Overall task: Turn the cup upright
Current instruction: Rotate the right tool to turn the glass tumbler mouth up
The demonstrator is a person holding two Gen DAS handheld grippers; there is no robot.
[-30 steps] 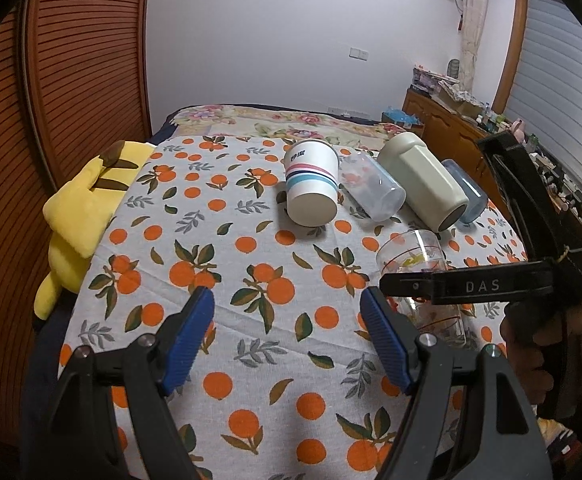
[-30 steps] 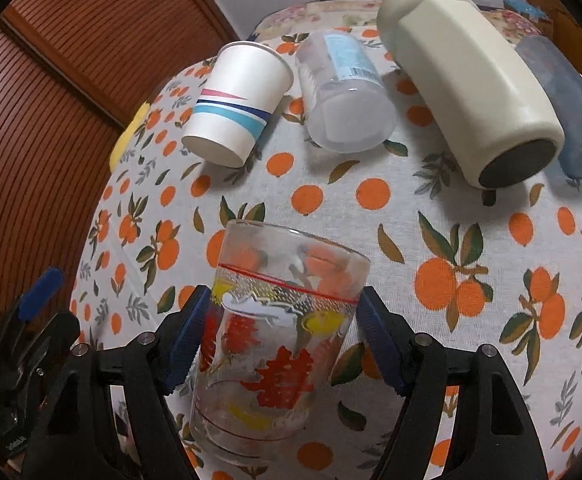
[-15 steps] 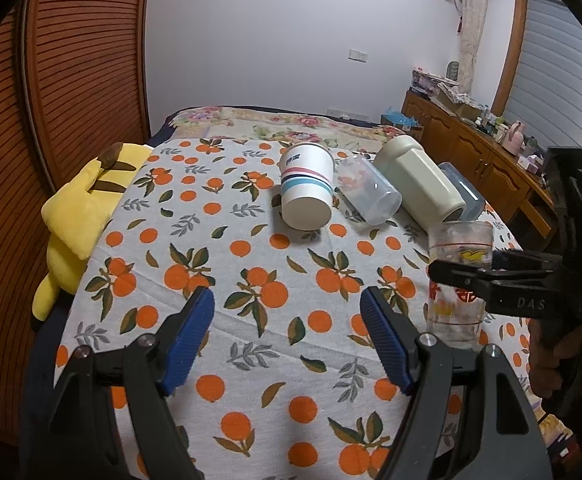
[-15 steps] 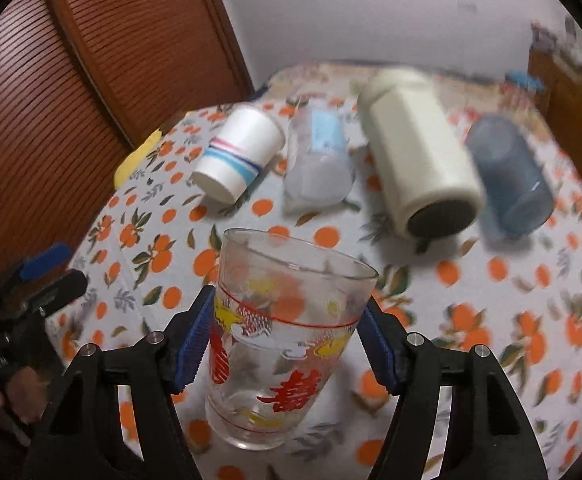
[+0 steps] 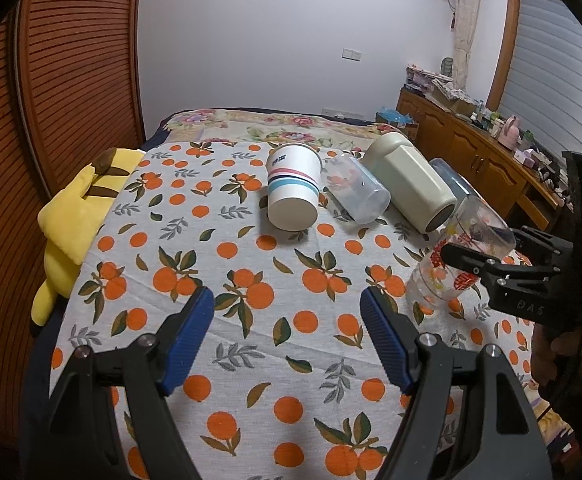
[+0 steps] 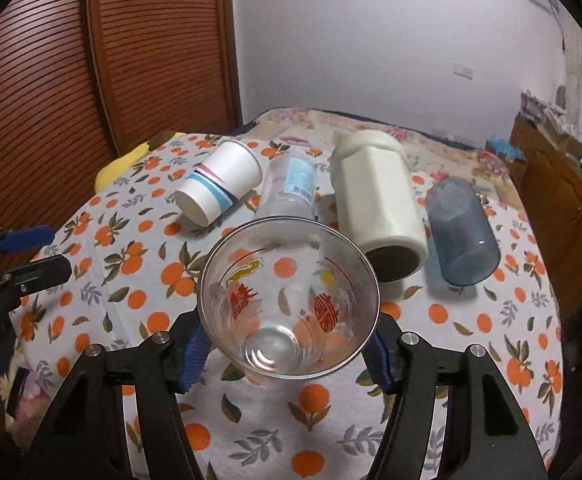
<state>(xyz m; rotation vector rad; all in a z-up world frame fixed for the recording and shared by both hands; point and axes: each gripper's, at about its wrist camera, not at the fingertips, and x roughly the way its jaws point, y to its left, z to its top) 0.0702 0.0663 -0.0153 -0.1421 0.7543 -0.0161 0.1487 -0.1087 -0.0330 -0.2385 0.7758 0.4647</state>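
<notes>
Printed glass pinched in the right gripper, mouth up.

Tilted toward the camera, base low over the orange-print tablecloth, near its right edge. Left gripper spread wide, holding nothing, above the cloth's near side. Lying on their sides further back: paper cup, clear plastic cup, cream flask, blue tumbler. Yellow plush toy at the left edge.

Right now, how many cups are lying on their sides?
4, in a row: paper cup, clear plastic cup, cream tumbler, blue cup. None seem hidden.
</notes>
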